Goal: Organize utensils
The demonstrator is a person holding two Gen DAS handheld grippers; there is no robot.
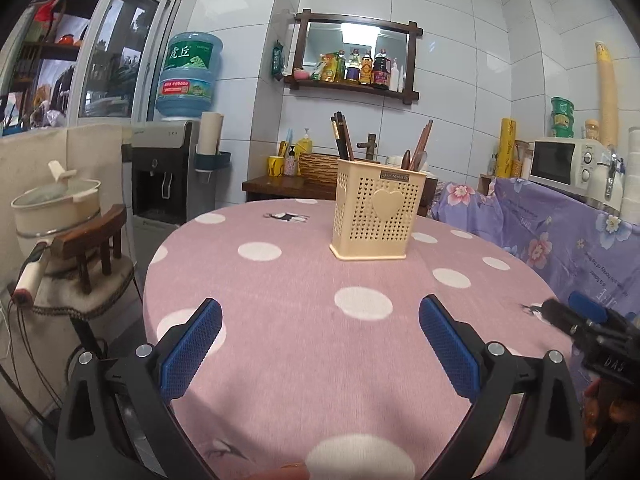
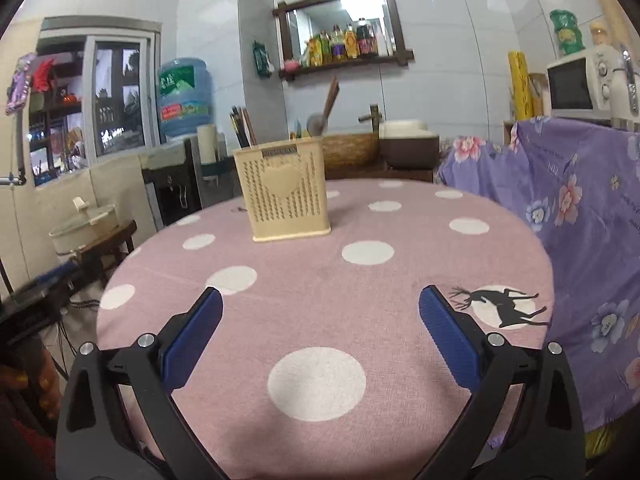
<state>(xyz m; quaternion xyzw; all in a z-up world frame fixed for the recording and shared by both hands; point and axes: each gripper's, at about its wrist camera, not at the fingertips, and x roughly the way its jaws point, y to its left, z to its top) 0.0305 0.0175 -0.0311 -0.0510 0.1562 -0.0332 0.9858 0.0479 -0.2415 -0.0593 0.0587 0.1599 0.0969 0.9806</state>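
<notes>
White-tiled kitchen, round table [image 1: 280,360] under a woven pink cloth with white dots. Your cream plastic holder [image 1: 376,210] stands upright toward the far side: square, perforated walls, raised heart on the front. Dark chopsticks [image 1: 342,134] stick out of its left part, wooden-handled utensils [image 1: 420,146] out of the right. Your left gripper [image 1: 320,344] and right gripper [image 2: 320,344] both hang spread wide over the near cloth, textured blue pads gripping nothing, well apart from the holder.

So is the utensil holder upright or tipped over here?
Upright. The holder stands flat on its base on the table, with chopsticks and spoons sticking up out of its top.
</notes>
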